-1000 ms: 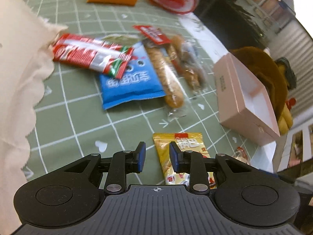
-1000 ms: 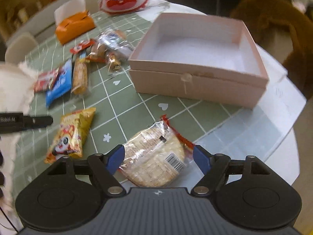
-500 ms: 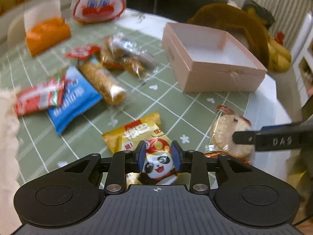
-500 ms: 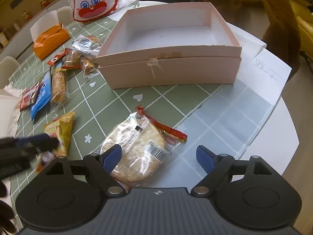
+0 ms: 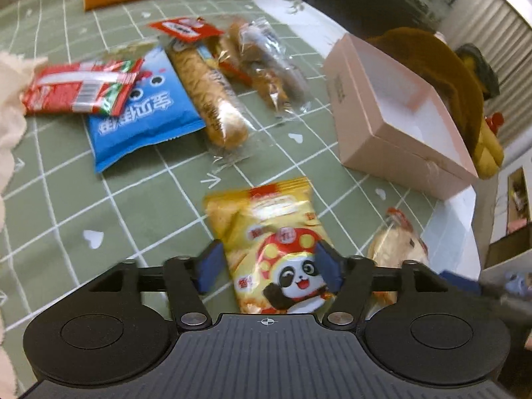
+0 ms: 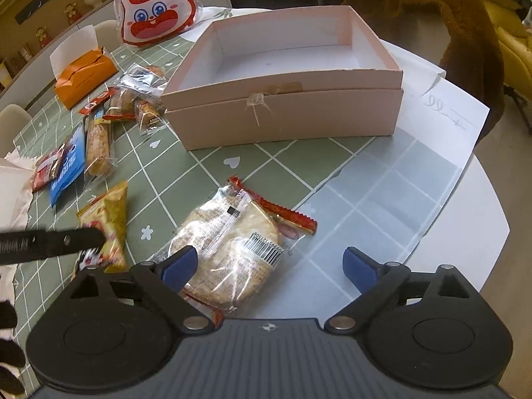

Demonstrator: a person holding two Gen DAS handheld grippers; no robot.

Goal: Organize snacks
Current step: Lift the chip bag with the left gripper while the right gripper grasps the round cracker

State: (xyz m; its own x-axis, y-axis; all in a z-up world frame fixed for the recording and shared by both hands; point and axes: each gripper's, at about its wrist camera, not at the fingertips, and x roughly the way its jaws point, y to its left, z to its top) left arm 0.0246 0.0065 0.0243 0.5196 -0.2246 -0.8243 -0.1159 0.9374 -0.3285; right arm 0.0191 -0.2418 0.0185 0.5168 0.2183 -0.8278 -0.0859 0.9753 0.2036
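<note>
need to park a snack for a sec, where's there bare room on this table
Free: the grey-tiled mat corner right of the rice cracker pack, in front of the pink box; the box interior is bare too. Also the green squares below the blue packet. Crowded: the wrapped snack cluster between the orange tissue box and the pink box.

A round white table (image 6: 478,206) carried a green grid-patterned mat (image 6: 289,163). Beyond it to the right stood a brown furry chair (image 6: 442,16); white chairs (image 6: 10,123) and a cabinet (image 6: 43,10) lined the far left.
</note>
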